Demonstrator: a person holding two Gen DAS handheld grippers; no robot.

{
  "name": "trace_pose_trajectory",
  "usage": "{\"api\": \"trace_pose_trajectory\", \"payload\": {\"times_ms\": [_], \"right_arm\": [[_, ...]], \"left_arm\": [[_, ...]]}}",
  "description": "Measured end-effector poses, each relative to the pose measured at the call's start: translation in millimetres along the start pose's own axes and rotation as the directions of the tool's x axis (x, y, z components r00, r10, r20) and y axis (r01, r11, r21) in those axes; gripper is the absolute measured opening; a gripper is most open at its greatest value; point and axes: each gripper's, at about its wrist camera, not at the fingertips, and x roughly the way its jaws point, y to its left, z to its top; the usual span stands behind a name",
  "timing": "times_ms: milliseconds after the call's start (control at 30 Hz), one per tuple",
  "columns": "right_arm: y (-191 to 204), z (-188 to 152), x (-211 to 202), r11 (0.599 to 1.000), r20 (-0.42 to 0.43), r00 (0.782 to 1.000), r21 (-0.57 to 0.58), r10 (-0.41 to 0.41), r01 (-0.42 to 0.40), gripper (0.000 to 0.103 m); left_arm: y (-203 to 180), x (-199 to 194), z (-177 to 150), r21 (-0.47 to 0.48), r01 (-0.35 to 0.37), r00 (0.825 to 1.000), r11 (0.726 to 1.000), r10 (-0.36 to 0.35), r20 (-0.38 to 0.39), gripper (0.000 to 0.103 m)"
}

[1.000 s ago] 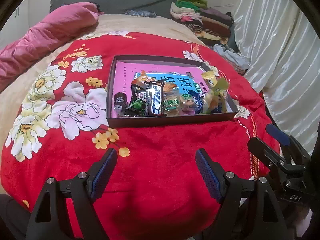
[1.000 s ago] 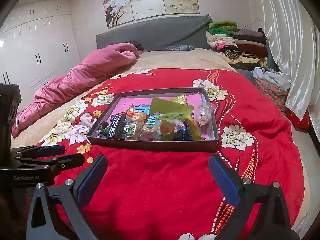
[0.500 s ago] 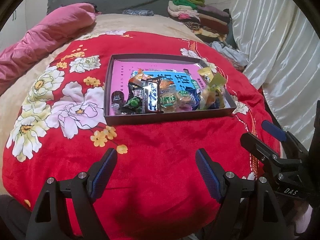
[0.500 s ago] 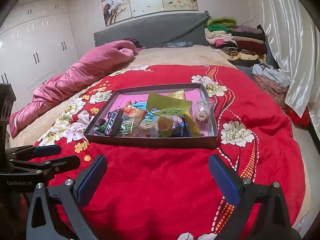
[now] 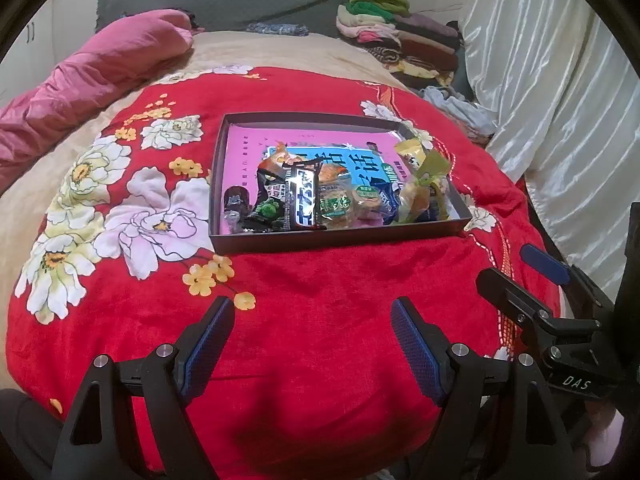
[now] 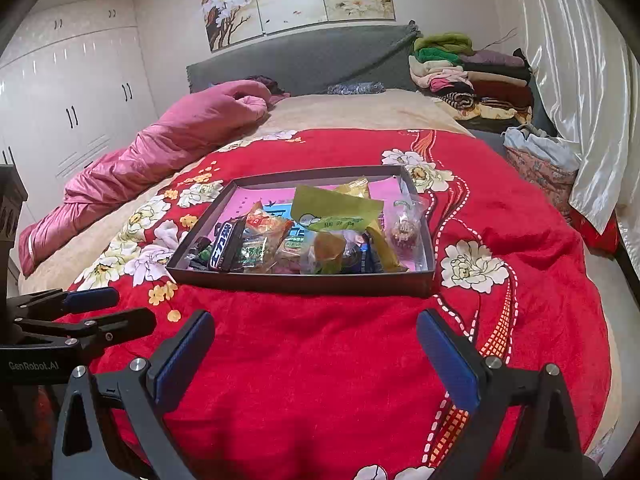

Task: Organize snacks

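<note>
Left gripper (image 5: 312,322) and right gripper (image 6: 315,338) both spread wide, empty, over red blanket (image 5: 320,280); snacks (image 5: 320,200) heaped in tray (image 5: 340,240).

Both wrist views look forward and down over the red blanket (image 5: 304,280) from the bed's foot, near the tray (image 5: 336,238) (image 6: 304,282), which both share; each catches the other tool at its edge.
</note>
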Motion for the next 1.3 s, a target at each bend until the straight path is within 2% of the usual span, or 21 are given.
{"api": "trace_pose_trajectory", "payload": {"times_ms": [800, 1133, 1267, 1300], "right_arm": [[0.2, 0.3, 0.2, 1.0, 0.002, 1.0, -0.001, -0.002, 0.002, 0.102], [-2.5, 1.7, -0.9, 1.0, 0.01, 1.0, 0.004, -0.006, 0.006, 0.102], [-4.4, 1.5, -1.2, 1.0, 0.014, 1.0, 0.011, -0.009, 0.009, 0.102], [-4.9, 1.7, -0.9, 1.0, 0.014, 1.0, 0.012, -0.01, 0.01, 0.102]], "left_arm": [[-1.1, 2.0, -0.7, 0.0, -0.01, 1.0, 1.0, 0.01, -0.013, 0.082], [-0.2, 3.6, -0.6, -0.011, -0.026, 1.0, 1.0, 0.026, -0.012, 0.082], [0.5, 5.5, 0.8, -0.014, -0.08, 0.997, 0.997, 0.08, -0.021, 0.082], [1.8, 5.9, 0.5, -0.02, -0.059, 0.998, 0.998, 0.058, -0.02, 0.082]]}}
